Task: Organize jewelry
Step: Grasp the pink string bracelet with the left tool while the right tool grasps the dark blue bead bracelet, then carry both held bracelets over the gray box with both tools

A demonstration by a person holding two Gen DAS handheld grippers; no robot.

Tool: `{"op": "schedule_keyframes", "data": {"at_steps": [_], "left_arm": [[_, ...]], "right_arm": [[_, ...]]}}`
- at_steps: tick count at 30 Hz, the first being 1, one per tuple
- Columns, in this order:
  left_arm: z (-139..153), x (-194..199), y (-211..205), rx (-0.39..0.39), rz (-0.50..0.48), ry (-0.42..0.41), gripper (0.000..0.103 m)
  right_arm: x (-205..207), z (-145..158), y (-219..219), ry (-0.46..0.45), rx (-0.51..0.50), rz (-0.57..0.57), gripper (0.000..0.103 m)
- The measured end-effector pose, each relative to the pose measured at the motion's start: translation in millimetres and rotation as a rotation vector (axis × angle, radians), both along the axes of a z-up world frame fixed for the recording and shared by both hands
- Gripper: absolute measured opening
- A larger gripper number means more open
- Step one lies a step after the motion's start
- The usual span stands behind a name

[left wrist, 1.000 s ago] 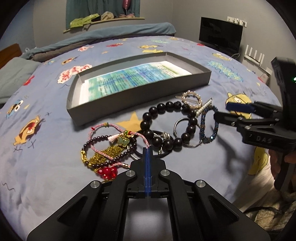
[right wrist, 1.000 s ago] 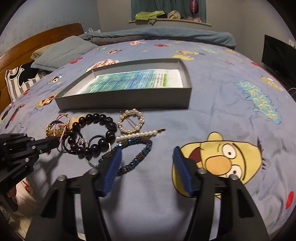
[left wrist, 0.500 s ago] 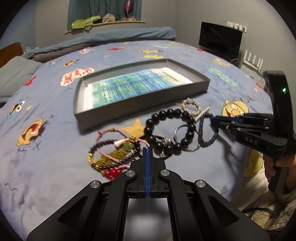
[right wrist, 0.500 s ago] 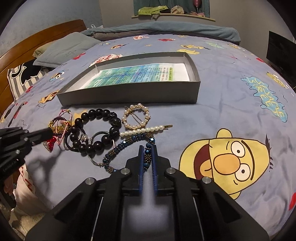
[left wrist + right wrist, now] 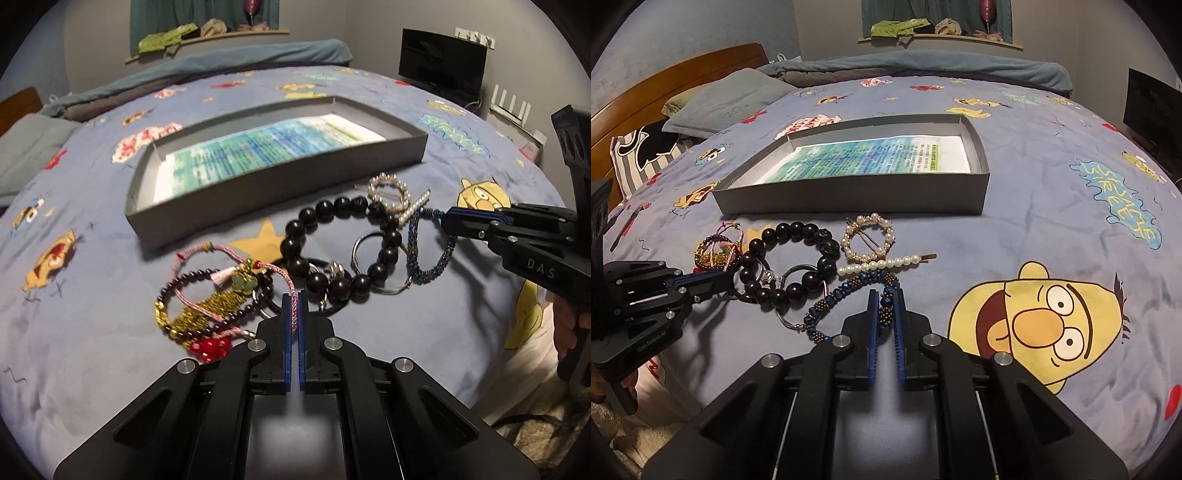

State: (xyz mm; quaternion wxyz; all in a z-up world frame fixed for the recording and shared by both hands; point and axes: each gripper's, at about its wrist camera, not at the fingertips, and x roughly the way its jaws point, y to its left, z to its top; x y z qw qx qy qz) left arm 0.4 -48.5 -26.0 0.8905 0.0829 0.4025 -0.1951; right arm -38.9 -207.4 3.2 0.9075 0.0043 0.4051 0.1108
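Observation:
Jewelry lies in a heap on the bed in front of a grey box [image 5: 280, 184] lined with printed paper. My left gripper [image 5: 293, 301] is shut on the pink braided cord bracelet [image 5: 229, 254], which lies over gold and dark red beads. My right gripper [image 5: 885, 299] is shut on the blue beaded bracelet [image 5: 846, 291]; it also shows in the left wrist view [image 5: 424, 258]. Between them lie a black bead bracelet [image 5: 332, 251], a metal ring [image 5: 798, 291], a pearl ring clip [image 5: 868, 236] and a pearl hairpin [image 5: 882, 264].
The blue cartoon bedsheet [image 5: 1052, 221] spreads all around. Pillows [image 5: 727, 99] and a wooden headboard [image 5: 676, 81] lie at the far left in the right wrist view. A black monitor [image 5: 443, 70] stands past the bed's right edge. The bed's near edge is under both grippers.
My right gripper closed on the blue beaded bracelet. My left gripper moved forward and took hold of the pink cord bracelet.

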Motion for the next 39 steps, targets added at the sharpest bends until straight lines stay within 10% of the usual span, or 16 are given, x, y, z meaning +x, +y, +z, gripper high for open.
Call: {"op": "schedule_keyframes", "data": {"at_steps": [23,39], "left_arm": [[122,1,46,-0.123,0.012,-0.203,0.003],[111,92,42,-0.113,0.022,-0.142,0.003]], "right_arm": [[10,79,-10,-0.151,0.013,0.039,0.007],[110,107,-21,-0.17,0.015,-0.01,0.007]]}}
